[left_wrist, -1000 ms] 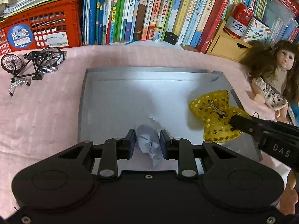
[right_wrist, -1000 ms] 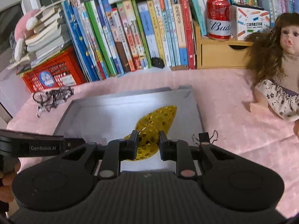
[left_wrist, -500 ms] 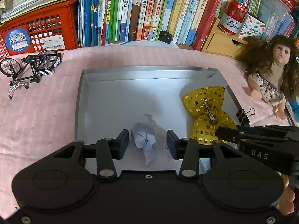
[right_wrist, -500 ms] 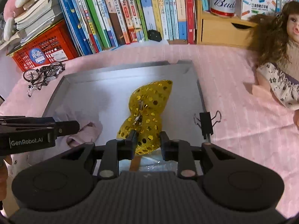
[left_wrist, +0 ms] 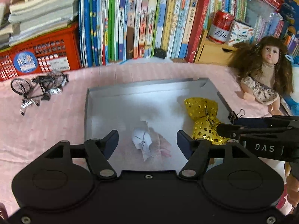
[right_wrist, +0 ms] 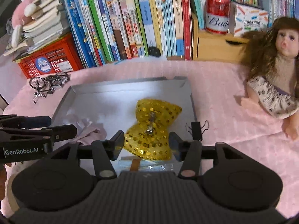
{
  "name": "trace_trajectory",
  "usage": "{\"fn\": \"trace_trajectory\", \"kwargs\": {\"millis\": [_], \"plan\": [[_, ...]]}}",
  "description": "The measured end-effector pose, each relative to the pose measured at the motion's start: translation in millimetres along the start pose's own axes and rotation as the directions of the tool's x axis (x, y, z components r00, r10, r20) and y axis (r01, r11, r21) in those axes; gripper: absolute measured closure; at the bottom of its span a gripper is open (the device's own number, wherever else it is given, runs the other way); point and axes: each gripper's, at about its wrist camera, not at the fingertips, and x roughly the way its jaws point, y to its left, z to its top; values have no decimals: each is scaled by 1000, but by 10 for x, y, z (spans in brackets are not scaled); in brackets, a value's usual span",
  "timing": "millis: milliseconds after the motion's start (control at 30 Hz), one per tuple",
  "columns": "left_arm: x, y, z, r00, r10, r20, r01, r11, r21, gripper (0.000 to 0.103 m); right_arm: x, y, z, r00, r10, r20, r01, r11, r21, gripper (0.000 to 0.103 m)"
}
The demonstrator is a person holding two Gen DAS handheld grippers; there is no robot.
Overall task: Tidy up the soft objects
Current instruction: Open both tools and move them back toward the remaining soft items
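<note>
Left wrist view: both claws, left gripper (left_wrist: 147, 140) and right gripper (right_wrist: 146, 140), gape empty; gold bow (left_wrist: 204, 120) at three o'clock and crumpled cloth (left_wrist: 142, 140) lie in the tray (left_wrist: 87, 112); doll (left_wrist: 265, 74) likely remains.

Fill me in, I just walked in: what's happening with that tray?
A person holds a gripper in each hand over the grey tray. The left gripper is open above a crumpled pale cloth. The right gripper is open around the gold sequined bow. Both items lie in the tray.

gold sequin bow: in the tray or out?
In. The gold sequin bow lies on the grey cardboard tray floor, inside its walls.
</note>
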Motion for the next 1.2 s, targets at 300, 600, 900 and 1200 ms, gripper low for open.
{"fn": "trace_trajectory", "kwargs": {"millis": [300,600,900,1200], "plan": [[-607,-187,-213,986,-18,163,9,998,55,24,-545,18,-197,988,-5,155,16,998,-68,17],[-1204,-382,-775,943,-45,330,20,997,78,19,-1115,16,-621,946,-8,324,39,995,-90,9],[-1468,-468,-1342,924,-70,375,41,996,83,17,-1499,91,-1092,880,-18,475,88,988,-125,0],[-1581,-500,-1761,907,-65,417,29,995,91,13,-1649,164,-1528,810,-24,585,129,982,-138,0]]}}
